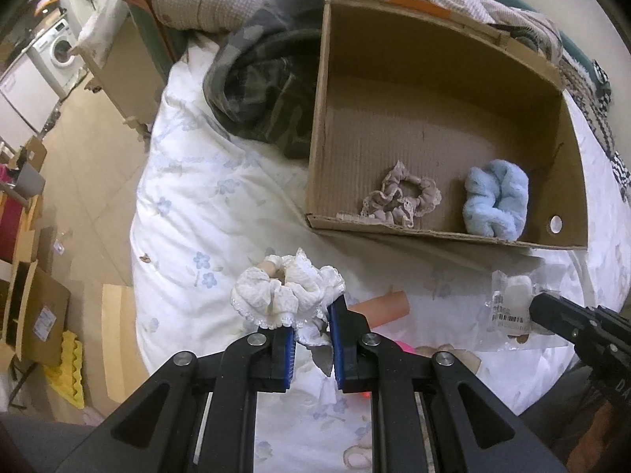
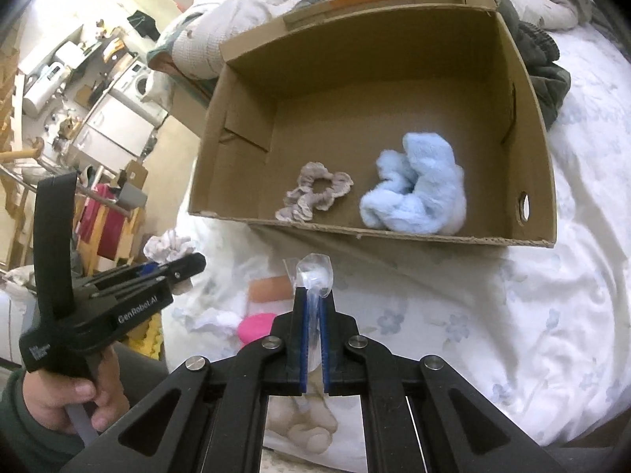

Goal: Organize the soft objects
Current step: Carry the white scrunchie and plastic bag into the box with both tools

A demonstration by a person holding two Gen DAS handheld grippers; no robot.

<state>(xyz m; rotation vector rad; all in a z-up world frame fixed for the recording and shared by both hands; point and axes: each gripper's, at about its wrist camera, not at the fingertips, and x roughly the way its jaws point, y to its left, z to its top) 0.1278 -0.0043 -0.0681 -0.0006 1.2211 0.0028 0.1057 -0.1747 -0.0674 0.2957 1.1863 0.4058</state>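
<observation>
An open cardboard box (image 1: pixel 434 51) lies on the white flowered bed. Inside it, near the front wall, lie a beige lace scrunchie (image 1: pixel 402 197) and a fluffy light-blue scrunchie (image 1: pixel 495 203); the right wrist view shows the same beige scrunchie (image 2: pixel 315 191) and blue scrunchie (image 2: pixel 418 193). My left gripper (image 1: pixel 311 315) is shut on a white lace scrunchie (image 1: pixel 284 293), held above the bed in front of the box. My right gripper (image 2: pixel 312 293) is shut on a clear plastic packet (image 2: pixel 314 274) with something white inside. A hand holds the left gripper (image 2: pixel 193 266) at the left of the right wrist view.
A peach tube (image 1: pixel 384 307) and a pink object (image 2: pixel 256 325) lie on the bed under the grippers. A dark camouflage garment (image 1: pixel 264 86) is bunched against the box's left wall. The bed's edge drops to the floor at left, where cardboard boxes (image 1: pixel 35 311) stand.
</observation>
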